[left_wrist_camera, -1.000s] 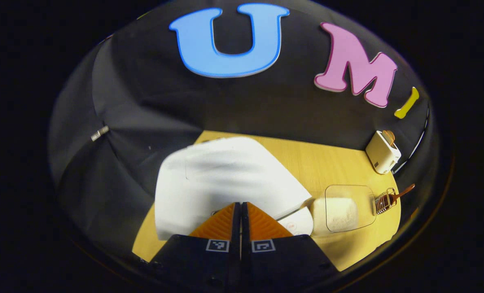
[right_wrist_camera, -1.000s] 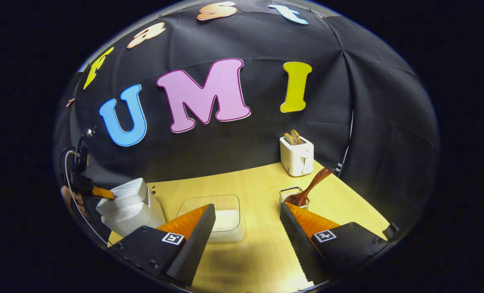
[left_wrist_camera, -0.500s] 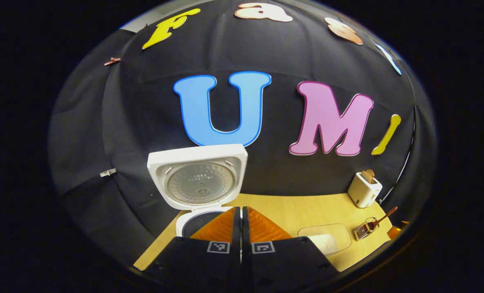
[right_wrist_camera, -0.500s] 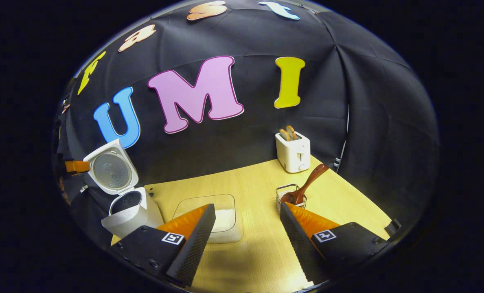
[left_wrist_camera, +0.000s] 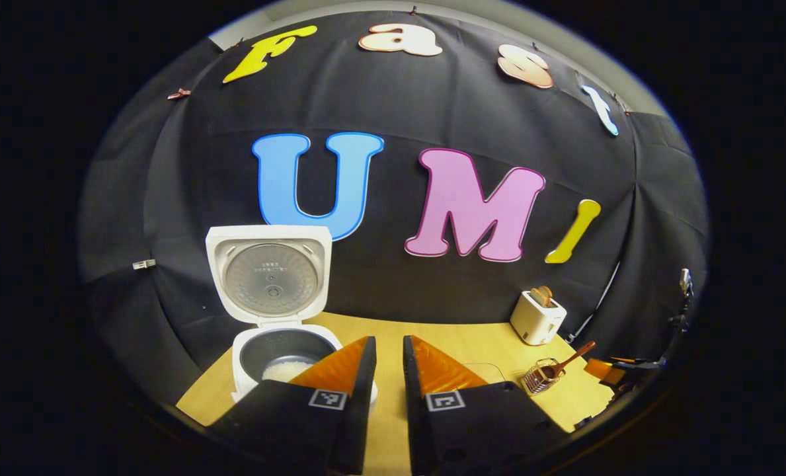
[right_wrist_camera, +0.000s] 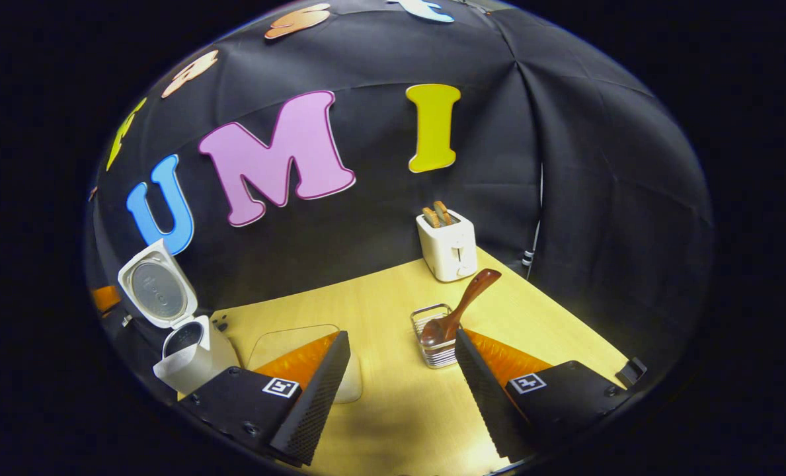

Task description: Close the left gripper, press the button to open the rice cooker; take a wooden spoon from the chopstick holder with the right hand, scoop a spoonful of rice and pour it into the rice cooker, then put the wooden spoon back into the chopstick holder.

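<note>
The right gripper [right_wrist_camera: 399,370] has its fingers wide apart, holding nothing, near the wooden spoon [right_wrist_camera: 462,311] that leans in the wire holder [right_wrist_camera: 432,344]. The left gripper [left_wrist_camera: 387,370] fingers are slightly apart beside the open rice cooker [left_wrist_camera: 280,350]. A careless grab could tip the light holder, or catch the spoon's tilted handle off-centre. Yellow wooden table [right_wrist_camera: 379,297]; a toaster [right_wrist_camera: 447,244] at the far black cloth wall.

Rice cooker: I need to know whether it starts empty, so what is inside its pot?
The rice cooker, lid up, shows a dark inner pot with a white heap, seemingly rice, at the bottom. The left gripper's finger covers the pot's near right part.
</note>
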The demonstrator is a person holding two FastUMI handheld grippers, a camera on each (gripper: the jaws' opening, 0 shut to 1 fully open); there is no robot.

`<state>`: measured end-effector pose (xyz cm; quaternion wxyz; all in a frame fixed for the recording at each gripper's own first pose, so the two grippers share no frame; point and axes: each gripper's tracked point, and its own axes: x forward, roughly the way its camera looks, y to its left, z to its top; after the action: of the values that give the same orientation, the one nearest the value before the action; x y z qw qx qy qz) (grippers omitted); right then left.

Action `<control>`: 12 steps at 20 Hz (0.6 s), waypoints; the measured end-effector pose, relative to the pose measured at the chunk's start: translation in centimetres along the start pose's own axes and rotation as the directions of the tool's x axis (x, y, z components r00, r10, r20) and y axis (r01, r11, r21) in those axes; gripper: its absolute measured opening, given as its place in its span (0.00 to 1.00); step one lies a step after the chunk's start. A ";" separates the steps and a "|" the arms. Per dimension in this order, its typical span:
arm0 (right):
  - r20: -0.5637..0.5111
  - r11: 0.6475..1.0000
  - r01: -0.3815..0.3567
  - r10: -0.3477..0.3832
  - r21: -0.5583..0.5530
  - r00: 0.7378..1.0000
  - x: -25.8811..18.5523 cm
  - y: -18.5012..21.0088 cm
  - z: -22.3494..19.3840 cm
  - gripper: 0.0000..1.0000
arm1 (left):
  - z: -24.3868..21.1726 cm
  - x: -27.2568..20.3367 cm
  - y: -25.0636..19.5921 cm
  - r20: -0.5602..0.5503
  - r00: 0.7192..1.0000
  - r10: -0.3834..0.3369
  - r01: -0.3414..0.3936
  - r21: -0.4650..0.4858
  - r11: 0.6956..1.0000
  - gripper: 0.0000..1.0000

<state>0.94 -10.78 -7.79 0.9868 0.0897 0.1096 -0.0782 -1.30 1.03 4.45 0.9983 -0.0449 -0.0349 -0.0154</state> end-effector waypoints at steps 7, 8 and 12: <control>-0.030 1.000 0.010 -0.009 0.005 1.000 5.4 -4.8 1.0 0.99 | -3.8 -0.4 -3.9 -0.059 0.998 0.022 -0.017 0.070 0.997 0.96; -0.041 1.000 0.015 -0.014 0.013 0.999 6.2 -5.6 0.8 0.99 | -3.7 -0.5 -4.4 -0.050 0.998 0.028 -0.024 0.078 0.997 0.96; -0.072 1.000 0.005 -0.003 0.028 0.997 9.5 -7.1 -0.1 0.99 | -4.8 -1.4 -5.5 -0.068 0.997 0.044 -0.038 0.076 0.996 0.96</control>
<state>8.84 -18.99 -11.23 0.9807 0.1062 0.1441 -0.0785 -2.51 -4.84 0.03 1.0000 -0.0077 0.0004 0.0048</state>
